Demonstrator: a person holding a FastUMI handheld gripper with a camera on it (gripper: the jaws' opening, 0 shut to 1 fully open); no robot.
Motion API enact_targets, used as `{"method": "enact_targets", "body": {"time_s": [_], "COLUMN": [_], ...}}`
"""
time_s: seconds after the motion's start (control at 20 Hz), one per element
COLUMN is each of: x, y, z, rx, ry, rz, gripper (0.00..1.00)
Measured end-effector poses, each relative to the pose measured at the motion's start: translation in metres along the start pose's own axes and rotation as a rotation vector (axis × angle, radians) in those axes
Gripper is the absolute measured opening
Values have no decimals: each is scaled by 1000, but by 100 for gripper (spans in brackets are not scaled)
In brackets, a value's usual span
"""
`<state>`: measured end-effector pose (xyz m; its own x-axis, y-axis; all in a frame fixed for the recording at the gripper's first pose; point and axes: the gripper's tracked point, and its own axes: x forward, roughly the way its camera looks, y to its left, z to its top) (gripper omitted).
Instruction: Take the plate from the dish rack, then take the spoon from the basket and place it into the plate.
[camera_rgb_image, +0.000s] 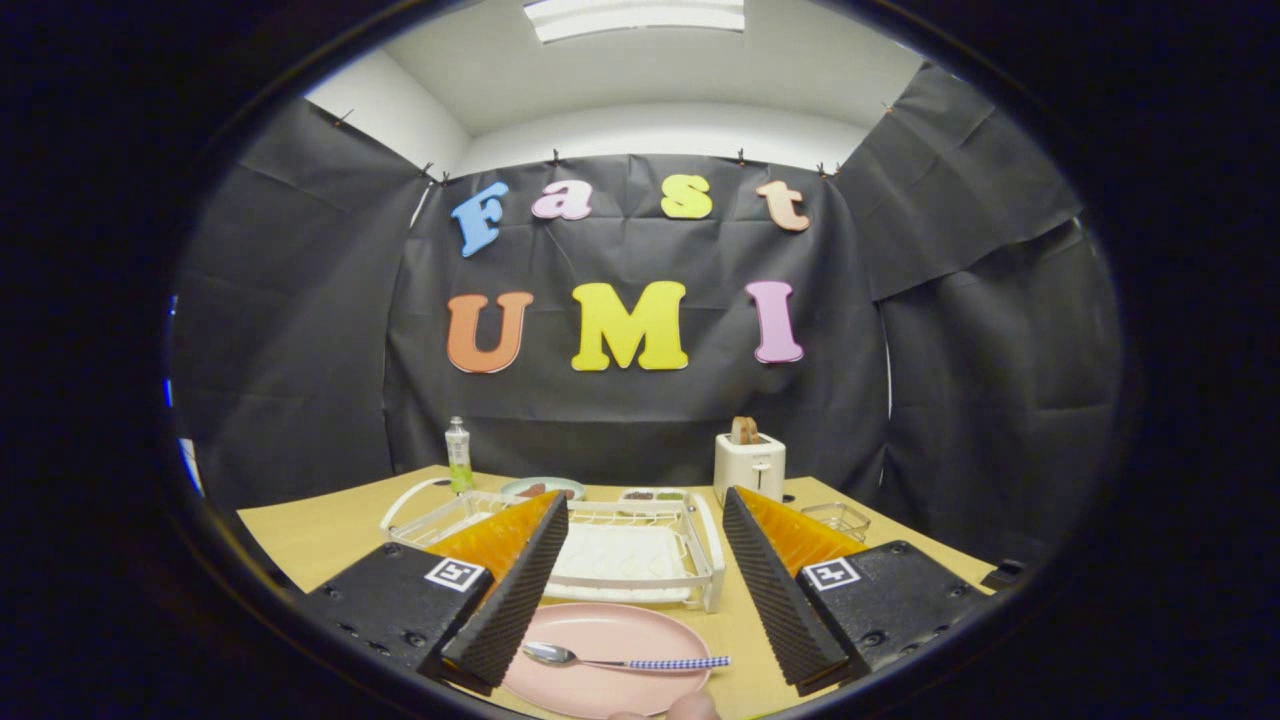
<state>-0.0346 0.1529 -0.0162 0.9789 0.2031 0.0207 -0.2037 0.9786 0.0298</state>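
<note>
Gripper view shows the gripper (635, 600) with its fingers spread wide apart and holding nothing. Low in the frame, between the fingers, the pink plate (605, 640) sits flat on the wooden table (320, 535), and the spoon (625, 660) lies across it, bowl toward lower left, checked handle toward lower right. Just beyond the plate, at centre frame, stands the white dish rack (700, 560); a toaster (749, 465) and a bottle (458, 455) stand farther back. By my reading both steps look done, so the next move calls only for drawing the gripper clear without nudging the plate.
</note>
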Motion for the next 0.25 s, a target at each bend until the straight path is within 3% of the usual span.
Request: {"method": "enact_targets", "body": {"time_s": [0.25], "x": [2], "y": [-5], "z": [-1], "rx": [1], "ry": [6], "rz": [-8], "gripper": [100]}}
